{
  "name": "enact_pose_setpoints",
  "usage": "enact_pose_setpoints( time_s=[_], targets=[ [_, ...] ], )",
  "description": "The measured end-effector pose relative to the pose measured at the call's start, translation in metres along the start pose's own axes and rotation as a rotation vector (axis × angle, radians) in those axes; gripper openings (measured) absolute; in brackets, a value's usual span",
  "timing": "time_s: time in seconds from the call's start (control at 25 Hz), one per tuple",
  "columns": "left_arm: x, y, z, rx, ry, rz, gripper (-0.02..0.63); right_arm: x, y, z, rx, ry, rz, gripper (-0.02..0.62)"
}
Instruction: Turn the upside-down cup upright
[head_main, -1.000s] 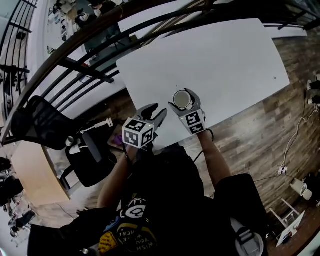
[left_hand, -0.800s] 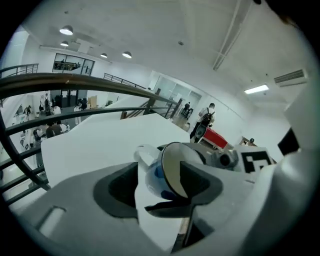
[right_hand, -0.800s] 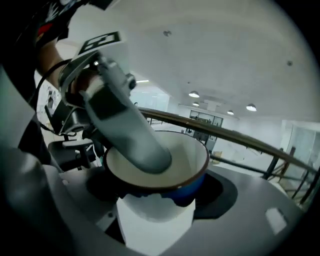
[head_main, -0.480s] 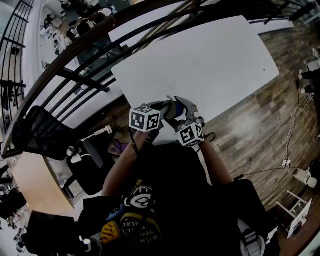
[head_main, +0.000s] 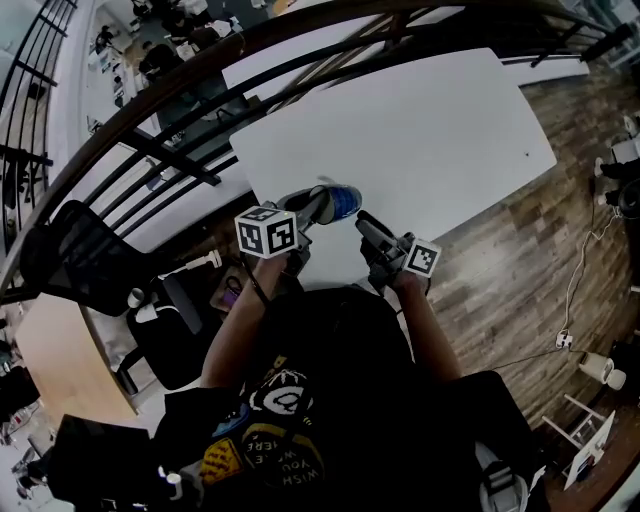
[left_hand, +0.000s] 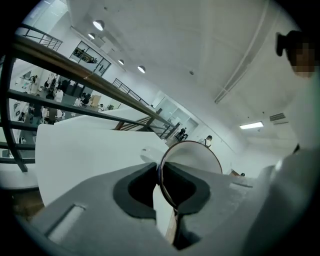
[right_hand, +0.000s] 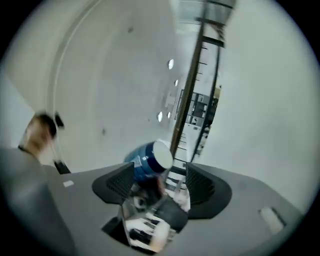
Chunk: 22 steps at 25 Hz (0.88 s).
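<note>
Big white rectangular table (head_main: 440, 120) is seen below both claws. Grey left gripper (head_main: 318, 207) is clamped narrow on a rim. Grey right gripper (head_main: 366, 226) is being closed, nothing pressed. Small blue-and-white cup (head_main: 343, 200) is held sideways in the left jaws, just ahead of the right ones.

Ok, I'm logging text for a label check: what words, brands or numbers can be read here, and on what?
No text reads clearly.
Cup: pale marks on its blue wall, blurred, unreadable.
Shirt print: pale lettering, too small to read.
Marker cubes, left and right: black-and-white square patterns, no letters.
</note>
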<state>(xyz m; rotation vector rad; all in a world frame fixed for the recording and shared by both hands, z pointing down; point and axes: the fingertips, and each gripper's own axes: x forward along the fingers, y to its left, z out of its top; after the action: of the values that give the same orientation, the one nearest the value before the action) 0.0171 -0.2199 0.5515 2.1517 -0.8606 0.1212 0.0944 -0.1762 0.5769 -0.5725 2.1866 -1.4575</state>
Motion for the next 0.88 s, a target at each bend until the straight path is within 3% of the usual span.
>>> enact_pose_setpoints(
  time_s=[0.08, 0.12, 0.32, 0.4, 0.52, 0.64, 0.72, 0.76, 0.8, 0.88],
  targets=[
    [-0.002, -0.001, 0.003, 0.023, -0.017, -0.012, 0.046, 0.006, 0.008, 0.011, 0.297, -0.144, 0.171, 0.315],
    [-0.003, -0.004, 0.002, 0.036, -0.023, -0.018, 0.046, 0.011, 0.009, 0.014, 0.386, -0.189, 0.215, 0.324],
    [-0.001, -0.028, -0.006, 0.167, -0.041, -0.065, 0.044, 0.042, 0.029, 0.007, 0.588, -0.198, 0.367, 0.388],
    [-0.001, -0.031, -0.01, 0.219, -0.041, -0.074, 0.041, 0.047, 0.036, 0.01, 0.595, -0.212, 0.394, 0.367],
    [-0.002, -0.019, -0.027, 0.26, 0.018, -0.043, 0.048, 0.05, 0.028, 0.003, 0.489, -0.169, 0.303, 0.373],
    [-0.016, 0.01, -0.054, 0.274, 0.1, 0.065, 0.074, 0.048, -0.002, -0.006, 0.296, -0.089, 0.124, 0.373],
    [-0.031, 0.035, -0.068, 0.228, 0.118, 0.166, 0.072, 0.046, -0.032, -0.003, 0.117, -0.031, -0.025, 0.373],
    [-0.039, 0.045, -0.073, 0.202, 0.12, 0.208, 0.035, 0.045, -0.05, 0.002, 0.022, -0.006, -0.109, 0.373],
    [-0.046, 0.052, -0.077, 0.183, 0.119, 0.239, 0.005, 0.045, -0.069, 0.008, -0.077, 0.019, -0.203, 0.371],
    [-0.057, 0.059, -0.083, 0.17, 0.114, 0.273, 0.005, 0.044, -0.108, 0.02, -0.324, 0.095, -0.406, 0.373]
  ],
)
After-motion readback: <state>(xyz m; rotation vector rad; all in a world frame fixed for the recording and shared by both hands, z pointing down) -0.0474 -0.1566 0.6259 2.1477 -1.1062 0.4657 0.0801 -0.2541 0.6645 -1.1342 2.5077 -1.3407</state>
